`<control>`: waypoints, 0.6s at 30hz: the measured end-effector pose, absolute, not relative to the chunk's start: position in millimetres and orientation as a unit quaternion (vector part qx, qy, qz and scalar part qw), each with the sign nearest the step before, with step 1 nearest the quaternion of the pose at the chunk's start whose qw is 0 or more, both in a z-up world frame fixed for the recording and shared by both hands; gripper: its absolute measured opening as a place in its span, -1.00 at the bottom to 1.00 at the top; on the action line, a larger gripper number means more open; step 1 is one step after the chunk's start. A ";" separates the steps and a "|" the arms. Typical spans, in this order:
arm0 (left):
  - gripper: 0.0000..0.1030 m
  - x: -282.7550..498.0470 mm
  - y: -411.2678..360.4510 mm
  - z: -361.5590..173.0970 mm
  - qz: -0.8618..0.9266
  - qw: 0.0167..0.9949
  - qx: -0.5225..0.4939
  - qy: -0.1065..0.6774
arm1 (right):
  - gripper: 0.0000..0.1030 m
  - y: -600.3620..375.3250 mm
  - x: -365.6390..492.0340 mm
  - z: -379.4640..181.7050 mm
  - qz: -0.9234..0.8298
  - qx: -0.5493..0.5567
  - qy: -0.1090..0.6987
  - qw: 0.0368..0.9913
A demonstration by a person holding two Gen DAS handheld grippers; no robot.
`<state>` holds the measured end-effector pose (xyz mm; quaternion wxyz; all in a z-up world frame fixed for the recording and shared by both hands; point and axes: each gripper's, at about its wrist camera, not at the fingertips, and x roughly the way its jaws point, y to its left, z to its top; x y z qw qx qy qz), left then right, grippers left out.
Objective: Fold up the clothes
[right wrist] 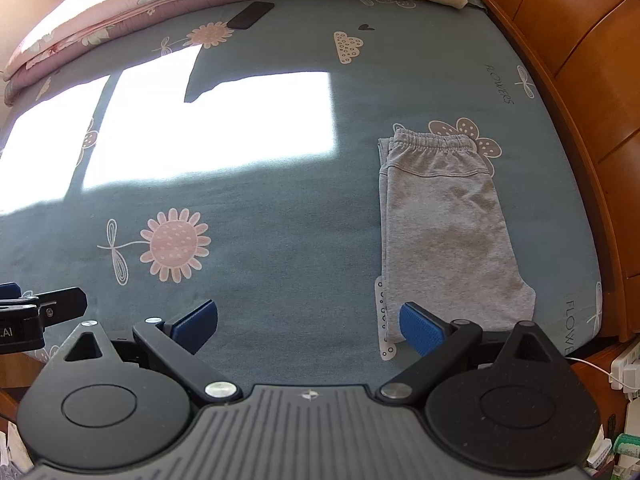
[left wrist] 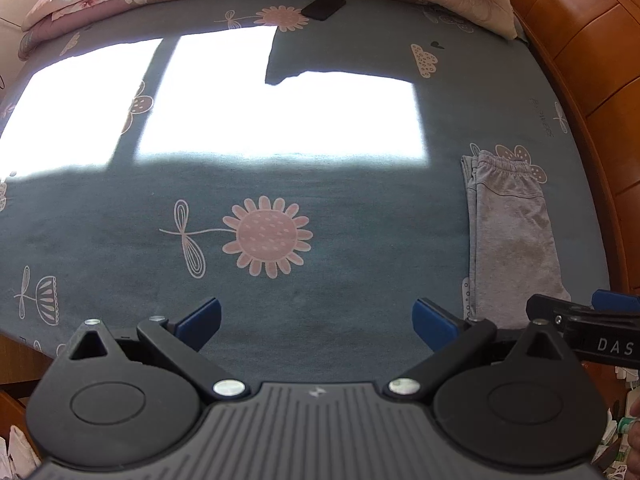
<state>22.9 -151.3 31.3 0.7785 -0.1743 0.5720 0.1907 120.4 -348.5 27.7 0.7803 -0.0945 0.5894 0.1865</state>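
Observation:
Folded grey pants (right wrist: 444, 224) lie flat on the blue flowered bed sheet (right wrist: 280, 220) at the right side, waistband away from me. They also show in the left wrist view (left wrist: 512, 236). My right gripper (right wrist: 308, 326) is open and empty, hovering near the bed's front edge just left of the pants' lower end. My left gripper (left wrist: 316, 322) is open and empty above the sheet, left of the pants. The right gripper's body shows at the right edge of the left wrist view (left wrist: 588, 332).
A black phone (right wrist: 252, 15) lies at the far side of the bed near a pink flowered quilt (right wrist: 120, 12). A wooden headboard (right wrist: 580, 60) runs along the right. A bright sun patch (right wrist: 208, 128) covers the sheet's middle.

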 end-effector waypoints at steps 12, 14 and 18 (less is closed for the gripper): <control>0.98 23.0 -168.2 37.0 0.203 0.781 -0.171 0.565 | 0.93 -374.9 120.5 31.6 0.191 -0.091 0.580 0.787; 0.97 22.9 -169.5 36.7 0.202 0.781 -0.171 0.565 | 0.93 -376.4 119.8 32.2 0.191 -0.093 0.579 0.787; 0.98 21.3 -170.9 35.3 0.202 0.781 -0.172 0.566 | 0.93 -376.6 117.9 32.5 0.193 -0.096 0.578 0.787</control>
